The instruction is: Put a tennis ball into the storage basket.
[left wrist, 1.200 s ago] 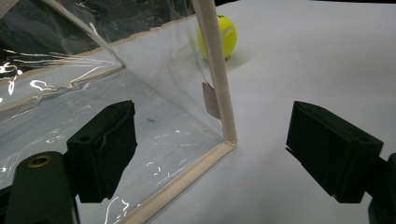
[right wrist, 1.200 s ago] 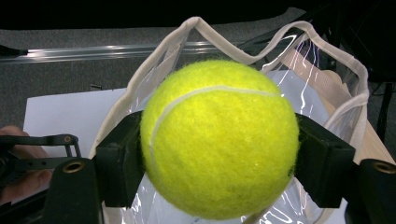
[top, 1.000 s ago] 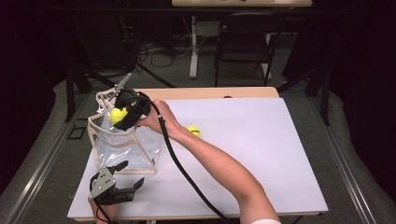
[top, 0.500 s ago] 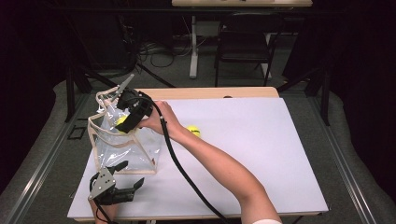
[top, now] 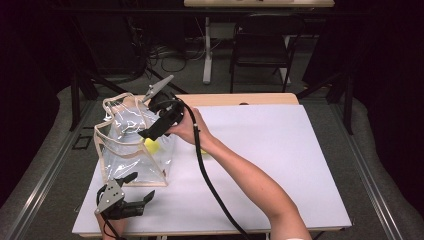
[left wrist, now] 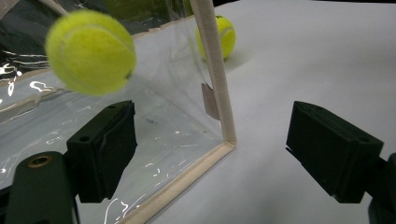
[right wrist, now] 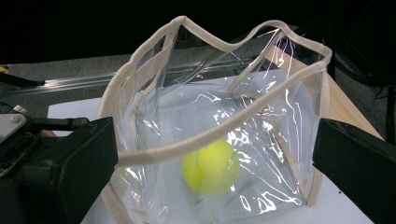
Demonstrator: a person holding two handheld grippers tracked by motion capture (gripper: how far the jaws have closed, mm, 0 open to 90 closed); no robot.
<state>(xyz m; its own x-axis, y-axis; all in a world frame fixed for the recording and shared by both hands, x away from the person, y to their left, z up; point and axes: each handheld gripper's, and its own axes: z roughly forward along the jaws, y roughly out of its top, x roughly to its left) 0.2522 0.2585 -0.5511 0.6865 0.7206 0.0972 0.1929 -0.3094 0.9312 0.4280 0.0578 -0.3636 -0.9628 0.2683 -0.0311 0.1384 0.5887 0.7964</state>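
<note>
A clear plastic bag (top: pixel 131 150) with beige trim stands open at the table's left. A yellow tennis ball (top: pixel 151 145) is inside it, blurred in the left gripper view (left wrist: pixel 91 52) and low in the bag in the right gripper view (right wrist: pixel 211 166). My right gripper (top: pixel 152 131) hovers over the bag's mouth, jaws wide open and empty (right wrist: pixel 212 163). A second tennis ball (top: pixel 202 150) lies on the table just right of the bag, partly behind my forearm, also seen past the bag's corner (left wrist: pixel 219 37). My left gripper (top: pixel 142 184) rests open at the bag's near corner (left wrist: pixel 210 154).
The white table top (top: pixel 280 165) stretches to the right of the bag. The right gripper's black cable (top: pixel 210 185) trails along my forearm. A chair (top: pixel 260 50) and a table leg stand on the floor beyond the far edge.
My right gripper held the tennis ball above the bag's mouth; its jaws have opened and the ball has dropped into the bag. The left gripper has stayed put.
</note>
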